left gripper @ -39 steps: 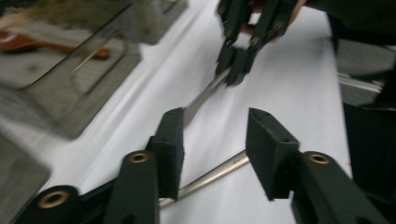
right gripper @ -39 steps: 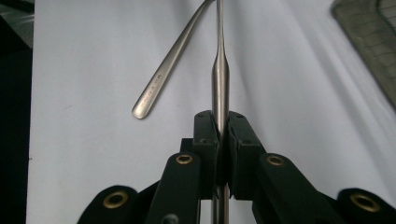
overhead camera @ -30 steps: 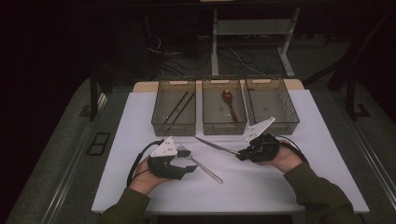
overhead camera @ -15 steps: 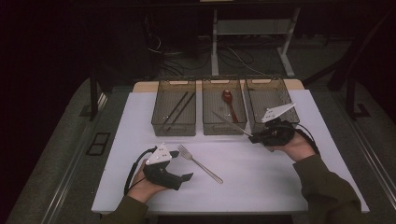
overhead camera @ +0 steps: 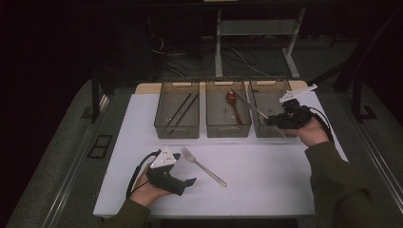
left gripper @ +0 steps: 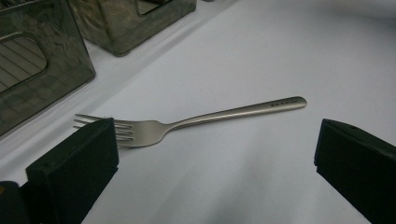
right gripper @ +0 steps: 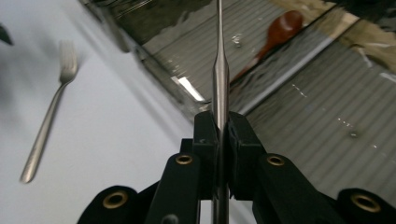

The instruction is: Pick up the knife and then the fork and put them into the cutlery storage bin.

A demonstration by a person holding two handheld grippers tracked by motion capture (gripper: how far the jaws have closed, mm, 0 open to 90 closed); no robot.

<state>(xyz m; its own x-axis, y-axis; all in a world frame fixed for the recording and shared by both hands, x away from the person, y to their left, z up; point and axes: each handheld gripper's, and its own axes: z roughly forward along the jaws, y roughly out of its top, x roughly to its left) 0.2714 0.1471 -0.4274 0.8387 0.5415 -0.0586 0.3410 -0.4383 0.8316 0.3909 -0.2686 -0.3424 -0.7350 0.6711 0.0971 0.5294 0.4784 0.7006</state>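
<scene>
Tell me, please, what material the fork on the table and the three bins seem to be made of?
The fork looks like brushed steel: grey, with a soft satin sheen and a small stamp on the handle. The three bins look like smoke-tinted transparent plastic, since their contents show through the walls; the exact kind is unclear.

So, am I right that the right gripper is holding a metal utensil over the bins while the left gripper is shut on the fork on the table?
Not quite: the left gripper is open, not shut on the fork. The left gripper view shows its jaws spread wide, with the fork lying free on the white table between them. The rest stands: the right gripper is clamped on a metal utensil over the bins.
</scene>
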